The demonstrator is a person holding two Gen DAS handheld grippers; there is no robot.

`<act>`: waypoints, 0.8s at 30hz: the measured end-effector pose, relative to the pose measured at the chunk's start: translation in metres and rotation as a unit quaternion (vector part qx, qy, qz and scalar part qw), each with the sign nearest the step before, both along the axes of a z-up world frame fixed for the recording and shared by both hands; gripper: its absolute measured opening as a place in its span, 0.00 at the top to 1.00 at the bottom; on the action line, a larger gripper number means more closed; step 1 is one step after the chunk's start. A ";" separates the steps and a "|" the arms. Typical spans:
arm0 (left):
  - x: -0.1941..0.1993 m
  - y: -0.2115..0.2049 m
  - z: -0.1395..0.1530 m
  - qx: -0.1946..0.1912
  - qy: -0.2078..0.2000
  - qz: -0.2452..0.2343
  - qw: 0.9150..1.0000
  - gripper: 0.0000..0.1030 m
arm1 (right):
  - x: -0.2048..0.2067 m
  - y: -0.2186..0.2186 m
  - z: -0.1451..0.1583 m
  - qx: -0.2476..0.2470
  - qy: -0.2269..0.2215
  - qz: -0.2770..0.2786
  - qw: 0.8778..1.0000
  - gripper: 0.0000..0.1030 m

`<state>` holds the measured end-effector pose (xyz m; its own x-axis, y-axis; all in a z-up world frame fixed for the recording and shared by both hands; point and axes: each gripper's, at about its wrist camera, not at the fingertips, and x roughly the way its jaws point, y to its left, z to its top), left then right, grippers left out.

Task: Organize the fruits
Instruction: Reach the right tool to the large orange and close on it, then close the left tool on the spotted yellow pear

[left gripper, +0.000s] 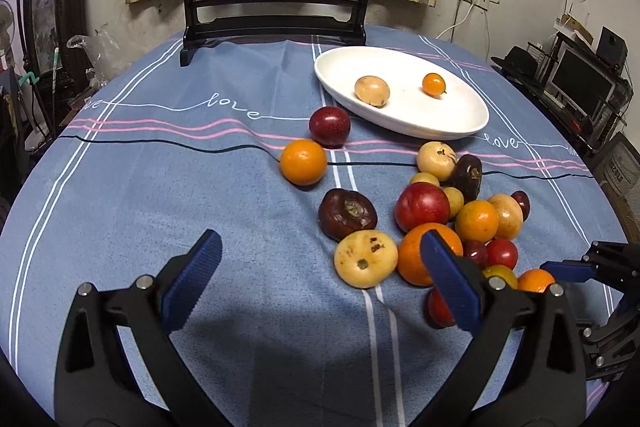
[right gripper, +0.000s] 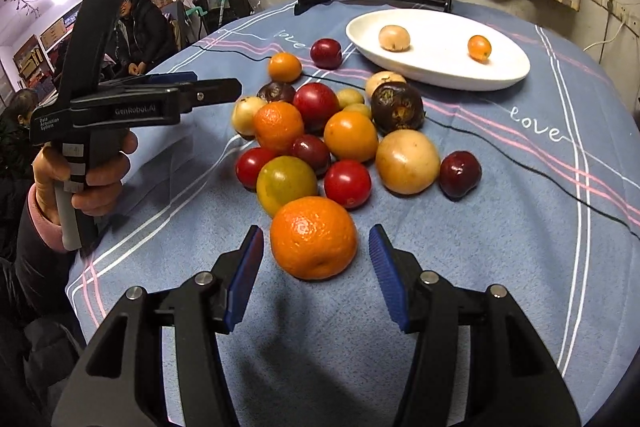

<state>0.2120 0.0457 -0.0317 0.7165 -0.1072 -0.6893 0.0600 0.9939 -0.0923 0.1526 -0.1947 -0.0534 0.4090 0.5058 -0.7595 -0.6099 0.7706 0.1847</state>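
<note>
White dish [right gripper: 516, 69] holds two fruits (loquat [right gripper: 394, 37], kumquat [right gripper: 479, 47]).

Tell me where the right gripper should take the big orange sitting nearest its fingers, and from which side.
Across its widest middle, one pad on each flank. The orange lies just ahead of the open right gripper, clear table on both sides, while the green-yellow tomato touches its far side. So probably best to come straight forward from the near side, low, then close.

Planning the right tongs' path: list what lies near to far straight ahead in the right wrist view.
Right tongs → big orange → red tomato → orange-yellow fruit → dark mangosteen → white plate.
</note>
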 end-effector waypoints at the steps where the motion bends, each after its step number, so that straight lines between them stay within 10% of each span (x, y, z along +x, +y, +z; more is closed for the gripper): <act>1: 0.000 0.000 0.000 0.000 0.000 0.000 1.000 0.02 | 0.000 0.001 -0.001 0.000 0.001 0.000 1.000 0.45; 17: -0.002 0.001 -0.005 -0.009 0.008 -0.029 1.000 0.03 | 0.022 -0.039 0.006 0.103 0.046 -0.069 0.991 0.55; 24: 0.000 -0.011 -0.011 0.004 0.023 -0.069 0.997 0.31 | 0.027 -0.050 0.007 0.132 0.067 -0.086 0.985 0.55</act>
